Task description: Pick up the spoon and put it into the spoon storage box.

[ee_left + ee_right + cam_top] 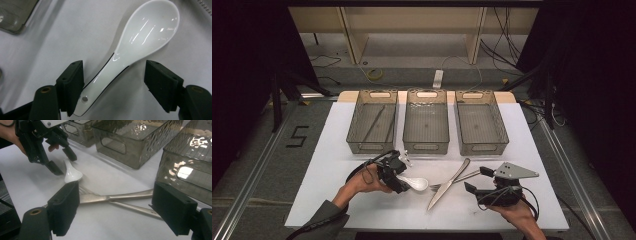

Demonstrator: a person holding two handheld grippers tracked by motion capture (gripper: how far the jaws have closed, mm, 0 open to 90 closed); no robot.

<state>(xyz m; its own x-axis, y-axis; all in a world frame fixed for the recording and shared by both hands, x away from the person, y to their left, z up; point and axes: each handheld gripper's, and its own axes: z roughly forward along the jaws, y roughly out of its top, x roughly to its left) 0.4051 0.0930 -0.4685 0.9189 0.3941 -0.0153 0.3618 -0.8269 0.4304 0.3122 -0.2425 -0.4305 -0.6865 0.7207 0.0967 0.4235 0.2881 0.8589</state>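
White glazed ceramic soup spoon (pixel 135 50) lies on the white tabletop (pixel 337 165), handle between the left gripper's (pixel 113 85) jaws, not yet clamped. Lifting remains; at twelve o'clock stand three smoky plastic baskets (pixel 426 125). Right gripper (pixel 115 207) gapes, holding nothing.

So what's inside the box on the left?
The left box holds a thin dark stick or two, maybe chopsticks, lying slantwise on its bottom. The picture is too dim to tell them apart, and the near wall hides their lower ends.

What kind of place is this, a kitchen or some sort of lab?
Probably a lab or recording studio, not a kitchen: dark curtained walls, loose cables on the floor, and a white table set with three bins and cutlery for hand-held grippers.
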